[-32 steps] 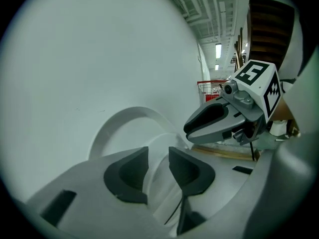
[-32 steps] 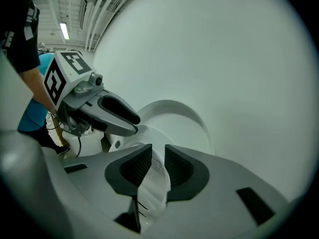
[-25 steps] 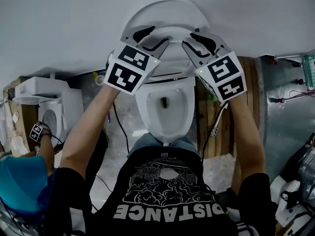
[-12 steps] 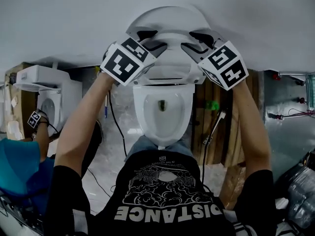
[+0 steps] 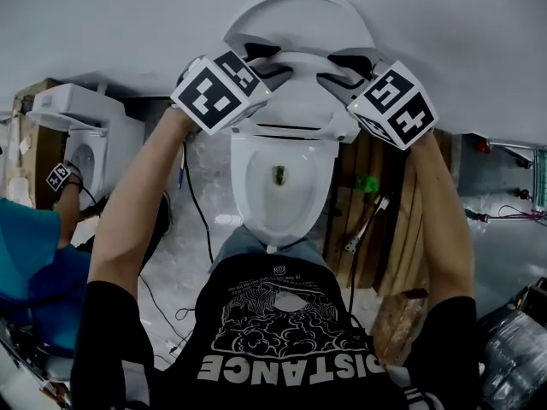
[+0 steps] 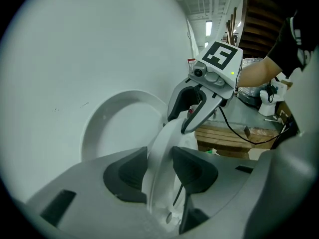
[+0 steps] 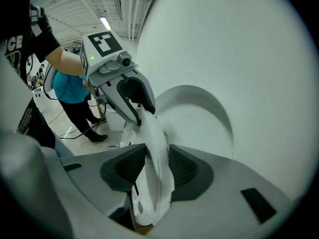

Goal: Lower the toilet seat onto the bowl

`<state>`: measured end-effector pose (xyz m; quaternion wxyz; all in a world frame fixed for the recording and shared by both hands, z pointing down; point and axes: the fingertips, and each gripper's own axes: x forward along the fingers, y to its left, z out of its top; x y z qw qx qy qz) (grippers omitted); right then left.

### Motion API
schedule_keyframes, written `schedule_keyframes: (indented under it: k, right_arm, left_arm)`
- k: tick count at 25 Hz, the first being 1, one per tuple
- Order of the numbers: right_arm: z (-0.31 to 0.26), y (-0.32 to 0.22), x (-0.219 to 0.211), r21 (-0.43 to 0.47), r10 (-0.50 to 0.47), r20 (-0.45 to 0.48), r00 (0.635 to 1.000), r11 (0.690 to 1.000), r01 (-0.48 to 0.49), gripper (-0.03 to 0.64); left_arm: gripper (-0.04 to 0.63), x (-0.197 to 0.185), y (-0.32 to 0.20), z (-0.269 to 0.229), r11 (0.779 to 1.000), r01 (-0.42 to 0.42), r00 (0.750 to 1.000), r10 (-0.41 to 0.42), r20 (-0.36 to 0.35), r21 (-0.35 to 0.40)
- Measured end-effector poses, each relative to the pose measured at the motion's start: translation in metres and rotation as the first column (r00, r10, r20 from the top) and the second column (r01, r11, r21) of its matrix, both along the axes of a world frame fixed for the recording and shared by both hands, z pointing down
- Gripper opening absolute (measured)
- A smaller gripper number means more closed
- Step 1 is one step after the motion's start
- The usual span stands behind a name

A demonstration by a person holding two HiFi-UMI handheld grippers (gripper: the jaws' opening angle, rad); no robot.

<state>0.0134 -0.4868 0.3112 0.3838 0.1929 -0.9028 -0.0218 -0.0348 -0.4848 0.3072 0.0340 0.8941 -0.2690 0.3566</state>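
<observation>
The white toilet seat [image 5: 295, 101] stands raised, tipped a little forward off the upright lid [image 5: 299, 15], above the open bowl [image 5: 256, 195]. My left gripper [image 5: 267, 62] is on the seat's upper left rim and my right gripper [image 5: 342, 68] on its upper right rim. In the left gripper view the seat's edge [image 6: 162, 148] fills the gap between the dark pads of the left gripper [image 6: 159, 166]. In the right gripper view the rim [image 7: 154, 133] sits between the pads of the right gripper [image 7: 157, 166]. Both pairs of jaws have just been closing on the seat.
A white wall [image 5: 102, 32] rises behind the toilet. A second white toilet [image 5: 85, 135] and a person in teal [image 5: 26, 254] are at the left. Wooden planks [image 5: 376, 186] stand at the right of the bowl. A black cable [image 5: 192, 203] runs over the floor.
Both grippers have turned a little on the seat's top rim while staying in place. The jaws now sit closer round the rim than half a second ago.
</observation>
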Motion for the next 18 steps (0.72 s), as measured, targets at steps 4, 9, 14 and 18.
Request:
schedule_keyframes:
  k: [4,9,14,18]
  right_arm:
    - [-0.002,0.012,0.003,0.033,0.0,0.005,1.0,0.999,0.0,0.153]
    - [-0.004,0.039,0.004,0.052,-0.029,-0.003,1.0,0.998,0.03,0.147]
    - [-0.004,0.066,0.005,0.059,-0.058,-0.007,0.998,0.997,0.058,0.144]
    - [-0.001,0.088,0.004,0.066,-0.065,-0.02,0.998,0.996,0.066,0.143]
  left_arm:
    - [0.169,0.003,0.012,-0.001,1.0,0.015,1.0,-0.015,0.013,0.024]
    - [0.172,0.005,0.037,-0.002,0.997,0.035,0.999,-0.038,0.037,0.068]
    - [0.175,0.007,0.064,-0.002,0.994,0.056,0.996,-0.062,0.065,0.089]
    - [0.175,0.006,0.086,0.002,0.995,0.061,0.994,-0.069,0.09,0.085]
